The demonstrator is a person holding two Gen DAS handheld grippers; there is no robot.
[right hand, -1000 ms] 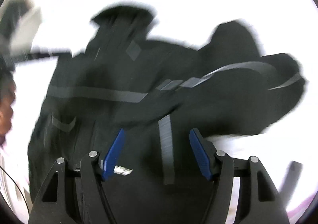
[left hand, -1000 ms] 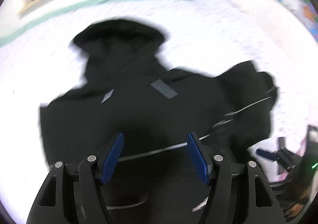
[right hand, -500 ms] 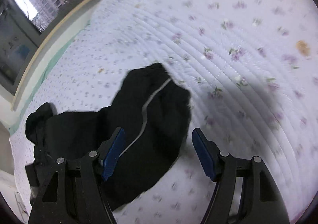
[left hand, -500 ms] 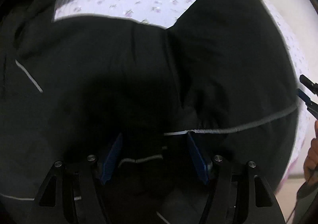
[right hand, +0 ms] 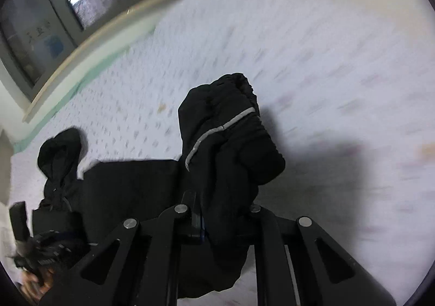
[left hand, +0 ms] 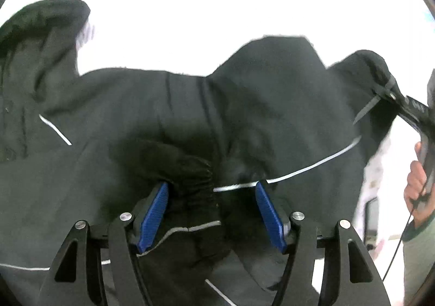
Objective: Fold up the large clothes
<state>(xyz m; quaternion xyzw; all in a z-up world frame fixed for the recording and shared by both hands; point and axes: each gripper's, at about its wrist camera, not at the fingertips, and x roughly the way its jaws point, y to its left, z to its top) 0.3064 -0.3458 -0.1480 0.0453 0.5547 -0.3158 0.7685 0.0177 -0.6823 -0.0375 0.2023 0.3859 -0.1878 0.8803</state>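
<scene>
Two grippers work one black jacket (left hand: 136, 121) spread on the floral bed (right hand: 312, 47). Half a second ago the right gripper (right hand: 225, 221) stood wide over the sleeve cuff (right hand: 231, 126); its jaws have just closed and now pinch that sleeve. The left gripper (left hand: 210, 213) hangs wide over a gathered cuff at 6 o'clock, gripping nothing. One sleeve looks ready to fold inward.

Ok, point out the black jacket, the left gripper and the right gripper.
black jacket (left hand: 114, 121): left wrist view, on the flat body panel.
left gripper (left hand: 210, 213): left wrist view, midway between the blue pads.
right gripper (right hand: 225, 220): right wrist view, where the closed fingers pinch the sleeve.
</scene>
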